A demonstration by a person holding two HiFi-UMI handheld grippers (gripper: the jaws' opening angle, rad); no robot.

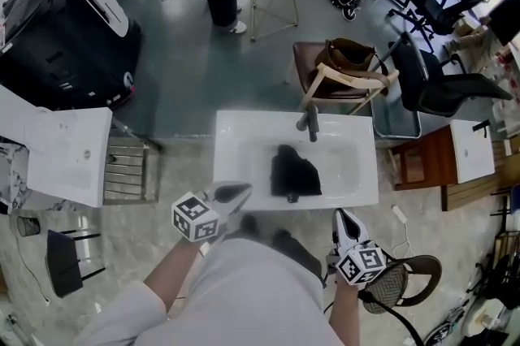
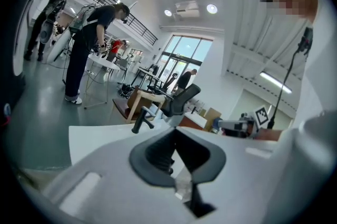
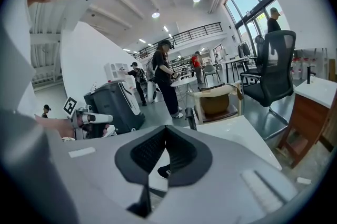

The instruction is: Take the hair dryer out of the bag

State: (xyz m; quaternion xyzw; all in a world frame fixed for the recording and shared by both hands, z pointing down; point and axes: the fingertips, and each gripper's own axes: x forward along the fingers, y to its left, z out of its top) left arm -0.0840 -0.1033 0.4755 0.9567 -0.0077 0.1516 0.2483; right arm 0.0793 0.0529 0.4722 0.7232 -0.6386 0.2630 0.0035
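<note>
In the middle of the white basin (image 1: 244, 133), a black bag (image 1: 294, 172), crumpled, just in front of the faucet (image 1: 309, 123). Hair dryer itself not to be made out; possibly inside the bag, but too dark to tell. At the near rim, left of the bag, the left gripper (image 1: 234, 192), jaws pressed together, nothing between them. Lower and to the right, apart from the basin, the right gripper (image 1: 344, 219), also clenched and empty. Behind the basin, a wooden chair (image 1: 351, 84) with a brown bag (image 1: 349, 54) on the seat.
</note>
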